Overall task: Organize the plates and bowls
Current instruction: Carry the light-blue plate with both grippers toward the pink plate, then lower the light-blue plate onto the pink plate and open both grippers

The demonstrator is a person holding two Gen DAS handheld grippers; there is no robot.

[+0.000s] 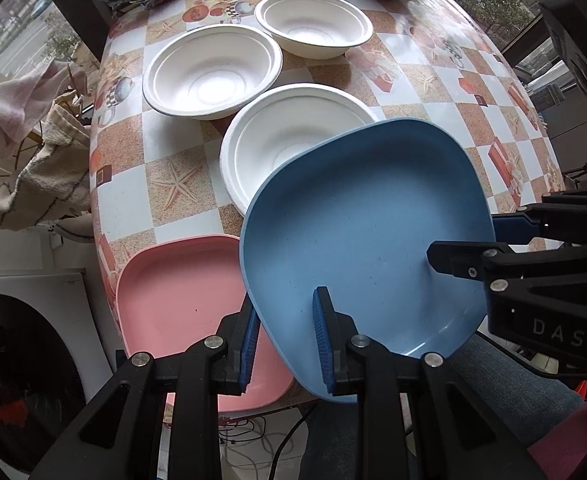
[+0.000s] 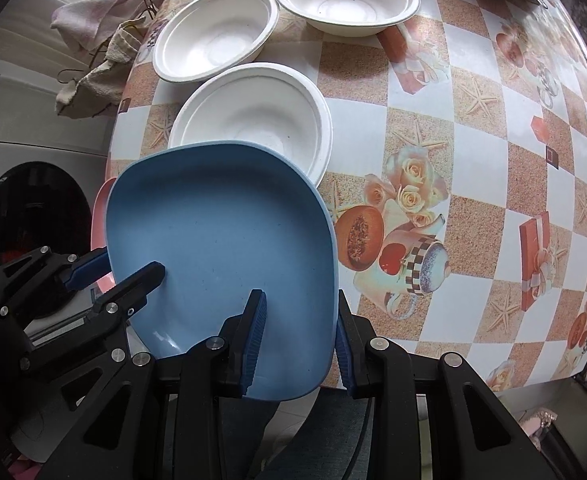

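Left wrist view: the left gripper (image 1: 287,344) had its jaws closed on the near rim of a blue plate (image 1: 365,240), one blue pad inside the plate and the other under its outer edge. The right gripper (image 1: 469,240) clamped the same plate from the right side, one finger over the rim and one beneath. The blue plate was tilted and lifted, overlapping the edge of a pink plate (image 1: 177,300) that lay flat at the near edge of the bench (image 1: 433,92). Just beyond the blue plate sat a white bowl (image 1: 285,136), partly hidden by it. Two more white bowls stood farther back, one to the left (image 1: 209,72) and one behind it to the right (image 1: 313,24), their rims nearly touching.

Right wrist view: the right gripper (image 2: 299,340) straddled the plate's near right rim, gripping it. The left gripper (image 2: 109,272) held the left edge.
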